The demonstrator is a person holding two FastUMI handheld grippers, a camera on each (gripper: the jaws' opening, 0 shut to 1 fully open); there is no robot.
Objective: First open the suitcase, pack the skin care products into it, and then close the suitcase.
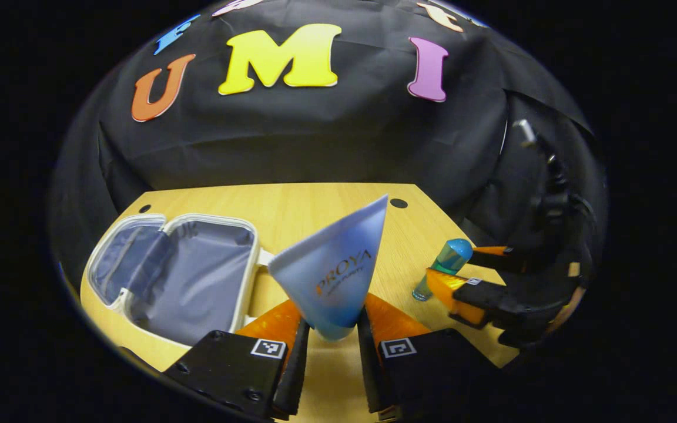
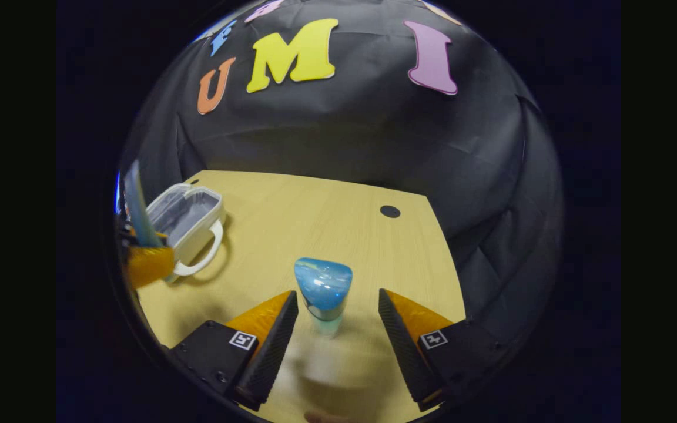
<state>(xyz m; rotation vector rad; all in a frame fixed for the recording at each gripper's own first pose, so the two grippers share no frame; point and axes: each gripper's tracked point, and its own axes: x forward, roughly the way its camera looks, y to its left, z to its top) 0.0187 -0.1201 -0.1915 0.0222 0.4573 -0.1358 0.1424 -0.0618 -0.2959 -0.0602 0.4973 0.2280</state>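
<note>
tube in left gripper; open suitcase beside, bottle right.

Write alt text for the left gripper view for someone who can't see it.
The left tongs grip a blue tube by its lower end, fan-shaped end up, above a wooden table. To its left a small suitcase lies open; to its right the right tongs straddle a small bottle.

Your bench is pale wood with a dark round hole far right. On it, the open suitcase lies far left; a blue-capped bottle stands near.
</note>
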